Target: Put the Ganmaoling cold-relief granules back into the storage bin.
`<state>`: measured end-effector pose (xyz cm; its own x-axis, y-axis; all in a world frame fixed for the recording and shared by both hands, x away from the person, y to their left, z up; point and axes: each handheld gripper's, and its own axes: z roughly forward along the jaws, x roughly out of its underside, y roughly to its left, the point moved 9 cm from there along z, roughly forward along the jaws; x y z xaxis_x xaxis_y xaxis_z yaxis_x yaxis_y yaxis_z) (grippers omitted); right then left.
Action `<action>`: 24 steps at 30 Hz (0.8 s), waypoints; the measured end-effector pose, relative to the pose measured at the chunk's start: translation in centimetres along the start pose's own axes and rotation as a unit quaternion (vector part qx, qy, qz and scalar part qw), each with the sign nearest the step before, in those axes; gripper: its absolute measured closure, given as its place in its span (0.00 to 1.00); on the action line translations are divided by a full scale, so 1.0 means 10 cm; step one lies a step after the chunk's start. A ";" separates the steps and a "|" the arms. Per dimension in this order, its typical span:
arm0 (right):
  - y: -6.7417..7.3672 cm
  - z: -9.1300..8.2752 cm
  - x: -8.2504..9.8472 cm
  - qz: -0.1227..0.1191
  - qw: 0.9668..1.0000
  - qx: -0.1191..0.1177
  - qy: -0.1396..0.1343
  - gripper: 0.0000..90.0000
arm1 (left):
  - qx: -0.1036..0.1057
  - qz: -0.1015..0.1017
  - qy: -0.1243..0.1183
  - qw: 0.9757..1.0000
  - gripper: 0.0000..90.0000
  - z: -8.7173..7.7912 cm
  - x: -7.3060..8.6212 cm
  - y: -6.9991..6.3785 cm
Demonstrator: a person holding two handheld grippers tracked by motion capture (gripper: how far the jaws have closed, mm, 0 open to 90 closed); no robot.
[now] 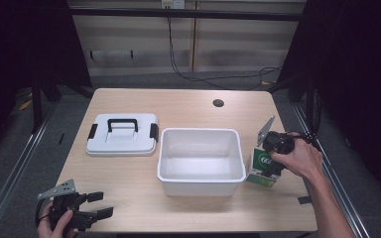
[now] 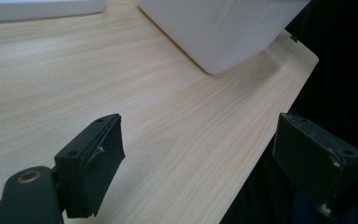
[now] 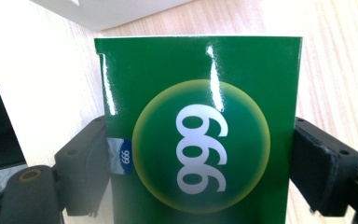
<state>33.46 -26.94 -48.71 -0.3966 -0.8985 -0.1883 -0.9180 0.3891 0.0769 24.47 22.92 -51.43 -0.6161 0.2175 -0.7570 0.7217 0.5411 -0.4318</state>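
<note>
A green box [image 1: 260, 163] with a white "999" in a pale circle stands on the table just right of the white tub [image 1: 199, 132]. My right gripper [image 1: 272, 168] comes down on it from above, held by a hand. In the right gripper view the box [image 3: 200, 93] sits between the two jaws of that gripper [image 3: 200, 158], which press on its left and right sides. My left gripper [image 1: 103, 204] hovers at the table's front left corner, open and holding nothing. In its own view the left gripper [image 2: 200, 135] has bare wood between its jaws.
The tub is open, with nothing visible inside; its corner [image 2: 223, 32] lies ahead of the left gripper. A white lid with a black handle and clips [image 1: 122, 134] lies flat left of the tub. A cable hole [image 1: 218, 103] is at the back. The table's front edge [image 2: 261, 154] is close.
</note>
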 end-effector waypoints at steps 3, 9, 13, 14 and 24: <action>0.02 -0.05 0.03 0.003 1.000 0.005 -0.009 0.18 | 0.000 0.000 0.000 1.000 0.18 0.00 0.00 0.00; 0.06 -0.13 0.11 0.005 1.000 0.008 -0.029 0.18 | -0.002 -0.001 0.001 1.000 0.18 0.00 0.00 0.01; 0.09 -0.18 0.16 0.011 0.999 0.007 -0.047 0.18 | -0.002 -0.001 0.000 1.000 0.18 0.00 0.00 0.00; 0.09 -0.18 0.16 0.011 0.999 0.007 -0.047 0.18 | -0.002 -0.001 0.000 1.000 0.18 0.00 0.00 0.00; 0.14 -0.31 0.20 0.017 0.996 -0.005 -0.088 0.18 | -0.004 -0.002 0.002 1.000 0.18 0.01 0.00 0.01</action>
<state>31.33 -28.84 -45.97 -0.4210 -0.8354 -0.3534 -0.9046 0.4154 0.0957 24.50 22.92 -51.51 -0.6199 0.2182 -0.7537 0.7168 0.5484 -0.4308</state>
